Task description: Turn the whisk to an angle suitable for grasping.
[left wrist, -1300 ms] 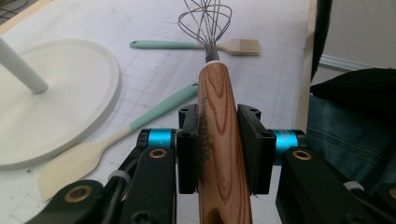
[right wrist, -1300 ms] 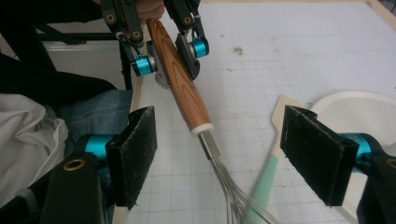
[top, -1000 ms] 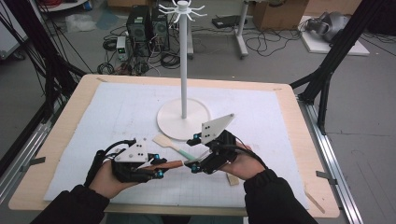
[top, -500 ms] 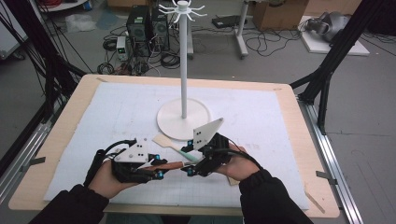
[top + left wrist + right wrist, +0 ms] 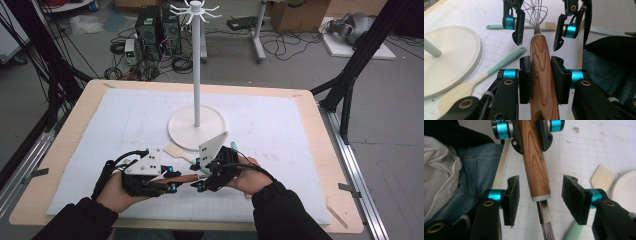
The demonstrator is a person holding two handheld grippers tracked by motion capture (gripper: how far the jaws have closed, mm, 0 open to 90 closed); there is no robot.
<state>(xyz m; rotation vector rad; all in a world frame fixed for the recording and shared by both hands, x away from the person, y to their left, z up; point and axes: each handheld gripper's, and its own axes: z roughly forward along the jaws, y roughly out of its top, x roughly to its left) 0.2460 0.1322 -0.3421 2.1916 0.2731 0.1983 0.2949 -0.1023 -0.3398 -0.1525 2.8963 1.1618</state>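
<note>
Left gripper (image 5: 541, 82) clamped on one wooden whisk handle (image 5: 541, 75), held above mat; burnt-in logo unreadable. Right gripper (image 5: 539, 200) closing in, pads not touching yet. Two mint spatulas (image 5: 499, 67), one white stand (image 5: 196, 127) beyond.

Black sleeves, black grippers, blue collars behind dark padded fingers (image 5: 512, 195), brass screws, grey three-cornered plates

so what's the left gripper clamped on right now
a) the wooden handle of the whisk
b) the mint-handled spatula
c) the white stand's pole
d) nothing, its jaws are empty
a: in the left gripper view the left gripper has both pads pressed against the whisk on its wooden handle, while the right gripper has its jaws either side of the handle end without touching.
</note>
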